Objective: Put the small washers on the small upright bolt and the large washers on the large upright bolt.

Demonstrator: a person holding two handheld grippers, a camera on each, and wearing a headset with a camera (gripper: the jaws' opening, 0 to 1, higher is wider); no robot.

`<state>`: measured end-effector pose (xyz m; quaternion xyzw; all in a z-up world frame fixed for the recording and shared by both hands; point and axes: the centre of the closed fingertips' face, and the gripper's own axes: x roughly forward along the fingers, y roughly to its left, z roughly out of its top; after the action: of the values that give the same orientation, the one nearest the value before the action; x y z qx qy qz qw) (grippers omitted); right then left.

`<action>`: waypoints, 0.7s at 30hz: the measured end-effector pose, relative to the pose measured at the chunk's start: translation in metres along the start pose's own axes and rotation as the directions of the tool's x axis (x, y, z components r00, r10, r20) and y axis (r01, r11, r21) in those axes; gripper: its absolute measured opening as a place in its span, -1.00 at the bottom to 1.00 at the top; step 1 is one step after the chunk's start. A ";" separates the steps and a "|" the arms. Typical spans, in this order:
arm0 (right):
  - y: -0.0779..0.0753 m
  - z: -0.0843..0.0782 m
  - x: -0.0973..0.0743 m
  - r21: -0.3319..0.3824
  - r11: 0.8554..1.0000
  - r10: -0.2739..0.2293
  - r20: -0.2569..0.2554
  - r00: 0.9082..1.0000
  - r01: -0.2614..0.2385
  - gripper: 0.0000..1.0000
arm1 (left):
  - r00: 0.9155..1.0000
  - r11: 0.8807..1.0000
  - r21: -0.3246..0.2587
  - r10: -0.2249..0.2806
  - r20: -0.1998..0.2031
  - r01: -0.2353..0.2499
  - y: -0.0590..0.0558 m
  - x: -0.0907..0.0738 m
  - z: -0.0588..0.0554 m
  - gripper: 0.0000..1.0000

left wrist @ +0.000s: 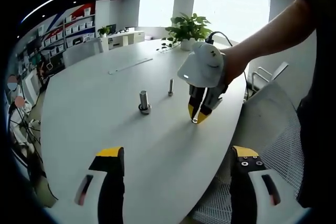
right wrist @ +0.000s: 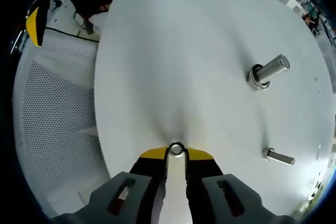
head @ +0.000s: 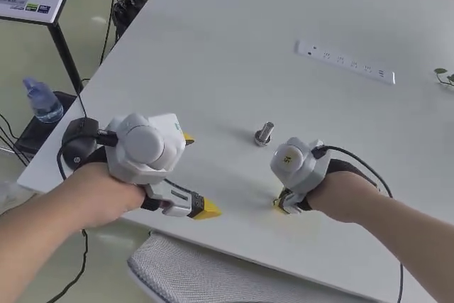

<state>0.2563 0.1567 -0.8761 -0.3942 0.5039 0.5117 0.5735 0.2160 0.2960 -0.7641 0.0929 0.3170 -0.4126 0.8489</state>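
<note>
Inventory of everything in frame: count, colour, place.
large bolt: 1, silver, upright mid-table
small bolt: 1, silver, upright near large bolt
washer: 1, silver, in right gripper's tips
power strip: 1, white, far side
potted plant: 1, green, far end
table: 1, white
chair: 1, grey mesh, near edge
water bottle: 1, blue cap, left of table
left gripper: 1, white, yellow tips, open
right gripper: 1, white, yellow tips, shut on washer

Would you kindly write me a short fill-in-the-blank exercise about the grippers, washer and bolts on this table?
The right gripper is ___ on a small silver metal washer.
The left gripper has its jaws wide ___.
On the white table stand ___ upright bolts: a large steel bolt and a small steel bolt.
Missing words: shut; open; two.
</note>
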 end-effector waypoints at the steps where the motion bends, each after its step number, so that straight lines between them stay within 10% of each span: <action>1: -0.001 0.000 -0.001 0.006 1.000 0.000 0.008 1.000 0.000 -0.74 | 1.000 1.000 0.002 0.000 0.000 0.000 0.000 0.000 0.000 0.65; 21: -0.063 -0.048 -0.051 0.133 0.987 -0.092 0.044 0.995 0.085 -0.74 | 1.000 1.000 0.004 0.010 -0.005 -0.010 0.004 0.006 0.003 0.71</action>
<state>0.3110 0.0898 -0.8391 -0.3648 0.5040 0.4612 0.6326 0.2227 0.2937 -0.7658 0.0972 0.3176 -0.4089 0.8500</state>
